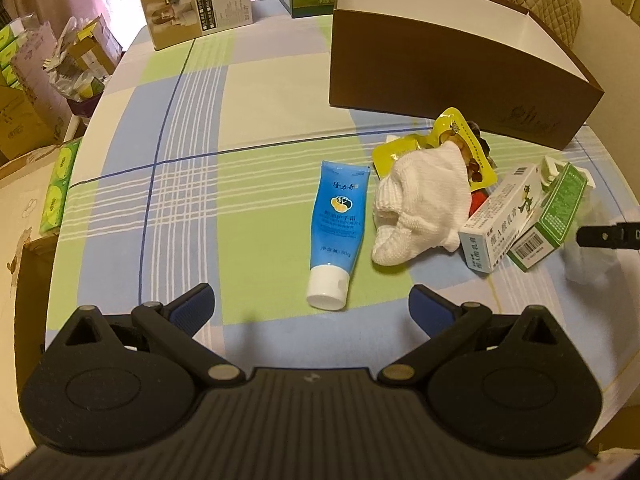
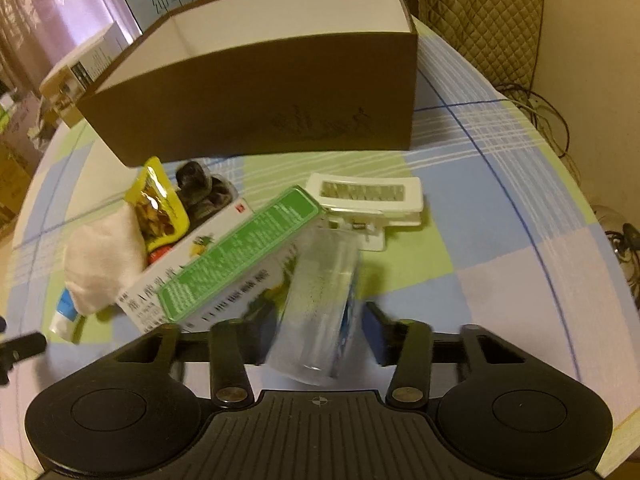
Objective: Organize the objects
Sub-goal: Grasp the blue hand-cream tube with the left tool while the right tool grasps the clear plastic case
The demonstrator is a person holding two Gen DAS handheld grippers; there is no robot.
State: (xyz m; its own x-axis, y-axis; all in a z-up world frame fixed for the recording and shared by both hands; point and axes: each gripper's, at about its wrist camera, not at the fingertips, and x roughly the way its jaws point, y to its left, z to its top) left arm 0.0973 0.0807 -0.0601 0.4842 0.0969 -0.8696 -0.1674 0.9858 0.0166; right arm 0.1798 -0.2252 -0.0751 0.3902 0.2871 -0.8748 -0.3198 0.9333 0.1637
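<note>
My right gripper (image 2: 316, 316) is shut on a clear plastic container (image 2: 320, 296) that lies on the checked tablecloth beside a green medicine box (image 2: 240, 252). That box leans on a white medicine box (image 1: 500, 220). A white clip (image 2: 368, 196) lies just beyond the container. My left gripper (image 1: 311, 294) hangs open over the cloth, with the white cap of a blue hand-cream tube (image 1: 338, 220) between its fingertips, untouched. A white cloth (image 1: 420, 208) covers part of a yellow snack packet (image 1: 460, 136). The open brown box (image 1: 440, 68) stands behind the pile.
A dark crumpled object (image 2: 204, 192) lies behind the snack packet. Cartons (image 1: 196, 0) stand along the table's far edge. Off the left edge are cardboard boxes and green tissue packs (image 1: 58, 188). A quilted chair back (image 2: 480, 12) and cables (image 2: 540, 112) are at the right.
</note>
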